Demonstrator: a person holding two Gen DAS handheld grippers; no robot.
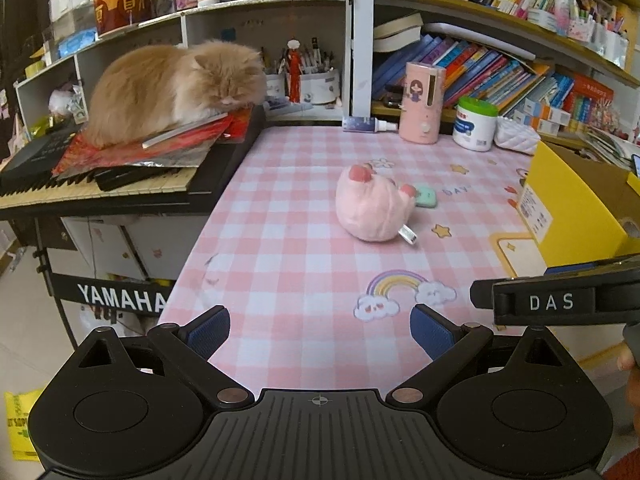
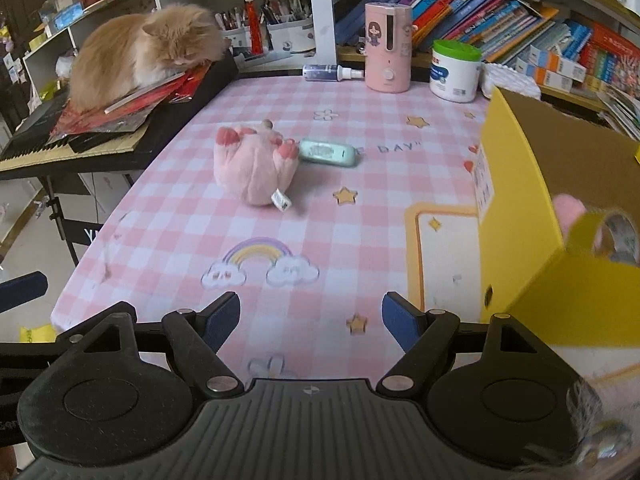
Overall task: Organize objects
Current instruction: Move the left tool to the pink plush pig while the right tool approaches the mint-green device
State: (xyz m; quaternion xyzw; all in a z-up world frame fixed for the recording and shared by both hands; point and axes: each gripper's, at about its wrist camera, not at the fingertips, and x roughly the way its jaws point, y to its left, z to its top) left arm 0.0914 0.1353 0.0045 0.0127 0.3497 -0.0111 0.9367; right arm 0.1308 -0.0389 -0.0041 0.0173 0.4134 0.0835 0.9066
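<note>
A keyboard stand lettered "YAMAHA" (image 1: 122,300) sits left of a pink checked tablecloth (image 2: 168,216) printed "DAY". A pink plush paw (image 2: 254,164) lies mid-table touching a mint case (image 2: 328,153), with a yellow box (image 2: 520,208) to the right. The left gripper (image 1: 320,332) and right gripper (image 2: 312,320), its body marked "DAS", hover spread wide and empty.

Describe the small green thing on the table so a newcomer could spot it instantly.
Start at the pink checked tablecloth and find the pink plush toy lying near its middle. Right beside the toy, on the side toward the yellow box, lies a flat mint-green case with rounded corners. It is the only green item lying flat on the cloth; the green-lidded white tub stands upright by the bookshelf.
</note>
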